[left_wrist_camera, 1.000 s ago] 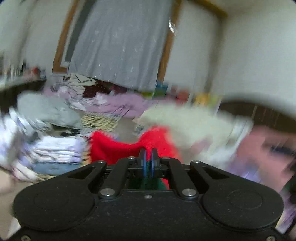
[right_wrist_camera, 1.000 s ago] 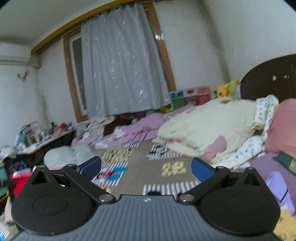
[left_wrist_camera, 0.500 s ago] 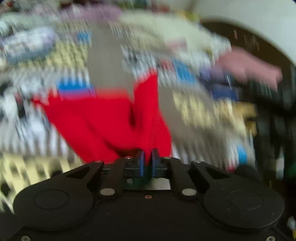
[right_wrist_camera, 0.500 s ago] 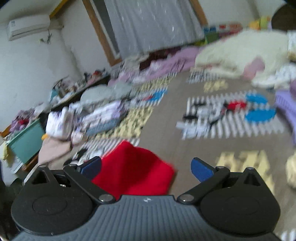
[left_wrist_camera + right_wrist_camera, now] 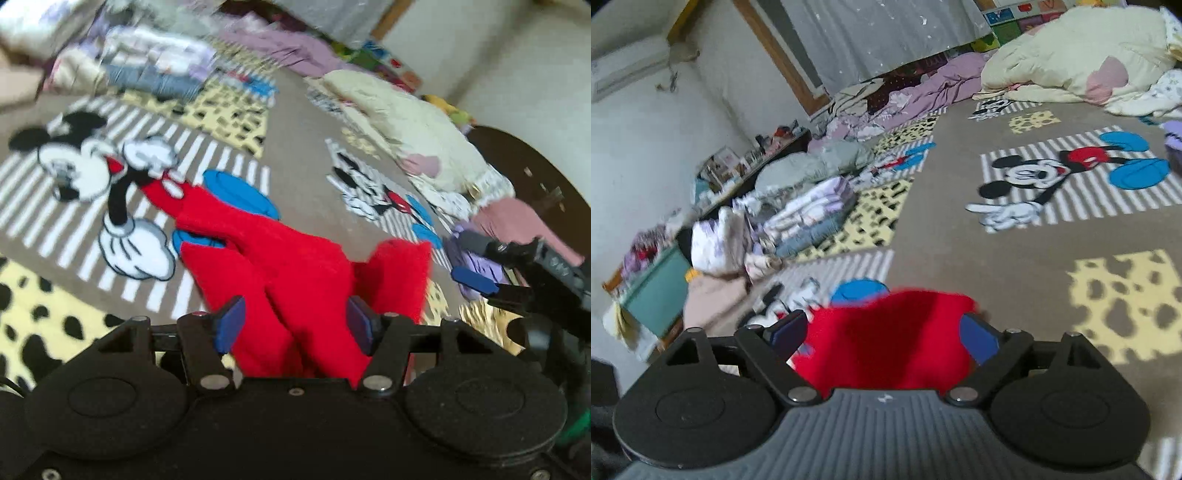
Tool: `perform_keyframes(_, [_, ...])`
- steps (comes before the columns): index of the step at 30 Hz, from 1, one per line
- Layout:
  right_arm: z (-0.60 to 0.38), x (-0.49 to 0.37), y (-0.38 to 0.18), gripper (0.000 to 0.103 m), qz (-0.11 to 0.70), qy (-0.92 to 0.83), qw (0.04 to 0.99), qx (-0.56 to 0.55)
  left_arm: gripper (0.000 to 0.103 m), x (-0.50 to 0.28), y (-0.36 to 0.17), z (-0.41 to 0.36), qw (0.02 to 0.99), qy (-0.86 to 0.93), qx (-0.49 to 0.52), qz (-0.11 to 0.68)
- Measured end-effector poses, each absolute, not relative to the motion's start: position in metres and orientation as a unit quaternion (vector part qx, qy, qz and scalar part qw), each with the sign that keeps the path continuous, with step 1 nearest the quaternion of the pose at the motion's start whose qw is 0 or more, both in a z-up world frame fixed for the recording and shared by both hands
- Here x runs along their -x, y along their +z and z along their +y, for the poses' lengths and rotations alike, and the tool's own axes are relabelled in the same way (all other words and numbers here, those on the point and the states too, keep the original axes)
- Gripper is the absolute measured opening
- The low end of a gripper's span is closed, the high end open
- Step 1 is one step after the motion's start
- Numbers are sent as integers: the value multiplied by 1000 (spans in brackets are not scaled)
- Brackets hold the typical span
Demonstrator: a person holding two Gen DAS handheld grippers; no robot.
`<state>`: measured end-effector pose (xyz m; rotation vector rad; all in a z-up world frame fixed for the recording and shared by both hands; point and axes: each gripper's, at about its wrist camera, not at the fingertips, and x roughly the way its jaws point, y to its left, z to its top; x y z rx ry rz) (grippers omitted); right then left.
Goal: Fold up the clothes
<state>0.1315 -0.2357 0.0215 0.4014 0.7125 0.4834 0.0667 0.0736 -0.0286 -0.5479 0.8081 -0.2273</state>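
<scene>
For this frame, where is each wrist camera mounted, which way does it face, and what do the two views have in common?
Left wrist: sits on the left gripper, facing down over a cartoon-print blanket; its fingers are opening with the red garment between them; the right gripper shows at right.
Right wrist: sits on the right gripper, facing across the blanket toward a stack of folded clothes and curtain; fingers closing around the garment.
Shared: garment, blanket, folded stack.

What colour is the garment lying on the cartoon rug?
Bright red garment, clearest in the left wrist view.
</scene>
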Motion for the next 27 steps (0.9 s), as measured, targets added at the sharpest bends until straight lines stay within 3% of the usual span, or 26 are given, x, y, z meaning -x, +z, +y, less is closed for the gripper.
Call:
perform_keyframes(4, [-200,-167,16,89,381,218,881,-173,57,-94,-52,66,864,-102,277,408])
perform_keyframes(5, [-193,-176,8,86,397,212,878,-164,33,-94,-53,60,868,-93,269,406])
perform_keyframes(6, [-188,-181,0,68,410,205,876,-151,15,-93,-55,56,872,-91,260,404])
perform_keyframes(7, [-186,-182,-7,39,419,204,873,-142,3,-89,-56,54,875,-91,253,401])
perform_keyframes(10, [-201,-165,-21,25,424,215,869,-140,1,-70,-58,50,884,-93,237,393])
perform_keyframes(18, [-288,-83,-61,22,454,183,854,-178,0,4,-60,65,870,-108,249,412])
perform_keyframes(19, [-297,-76,-66,24,461,174,850,-187,12,4,-56,66,871,-107,251,409])
perform_keyframes(20, [-307,-71,-70,24,462,167,846,-206,44,3,-53,68,872,-105,253,407])
perform_keyframes(21, [-318,-66,-71,25,456,165,843,-234,62,0,-49,69,875,-100,256,398])
perform_keyframes(22, [-325,-64,-69,35,445,164,842,-256,72,-5,-44,70,879,-95,260,388])
perform_keyframes(23, [-329,-65,-66,46,434,160,845,-269,72,-13,-39,69,881,-98,260,382])
perform_keyframes(24, [-332,-66,-62,65,424,156,848,-278,72,-21,-34,67,884,-103,259,376])
perform_keyframes(25, [-332,-71,-57,73,415,153,853,-278,72,-31,-30,65,885,-107,257,373])
perform_keyframes(27, [-328,-83,-52,73,407,153,858,-274,72,-53,-26,59,887,-107,246,375])
